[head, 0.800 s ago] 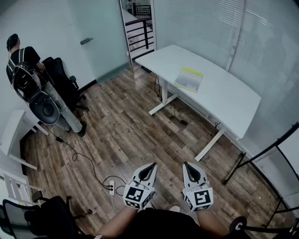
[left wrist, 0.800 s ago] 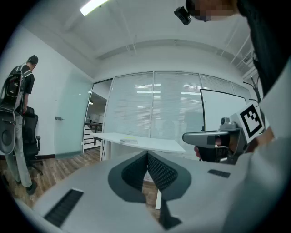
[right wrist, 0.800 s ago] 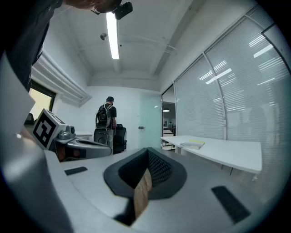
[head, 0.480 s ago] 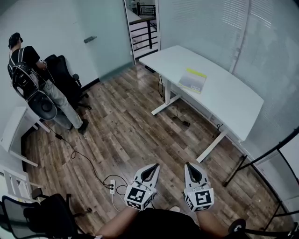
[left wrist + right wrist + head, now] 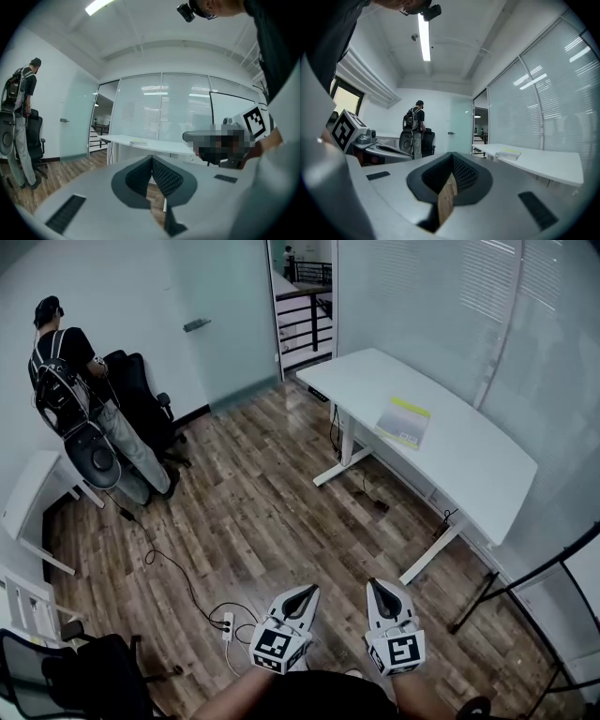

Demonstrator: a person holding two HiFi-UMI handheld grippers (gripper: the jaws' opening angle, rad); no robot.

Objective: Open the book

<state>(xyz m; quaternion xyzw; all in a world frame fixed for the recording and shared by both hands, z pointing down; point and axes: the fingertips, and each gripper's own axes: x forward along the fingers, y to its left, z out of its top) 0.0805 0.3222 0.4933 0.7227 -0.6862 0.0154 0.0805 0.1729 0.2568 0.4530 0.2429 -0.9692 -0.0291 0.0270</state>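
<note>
A closed book [image 5: 405, 422] with a yellow-green band on its cover lies flat on the white desk [image 5: 473, 474] across the room. It shows small and far off in the left gripper view [image 5: 138, 143] and in the right gripper view [image 5: 508, 153]. My left gripper [image 5: 305, 591] and right gripper [image 5: 380, 585] are held side by side close to my body, over the wooden floor and well short of the desk. Both have their jaws together with nothing between them, as the left gripper [image 5: 152, 158] and right gripper [image 5: 452, 154] views show.
A person with a backpack [image 5: 80, 399] stands at the far left beside a black office chair [image 5: 141, 404]. A power strip and cable [image 5: 225, 620] lie on the floor ahead of me. A black chair [image 5: 56, 671] is at lower left, a black frame [image 5: 525, 568] at right.
The desk and book have slid right and down in the head view and look slightly nearer. Both grippers sit a little lower in the picture, still together and shut.
</note>
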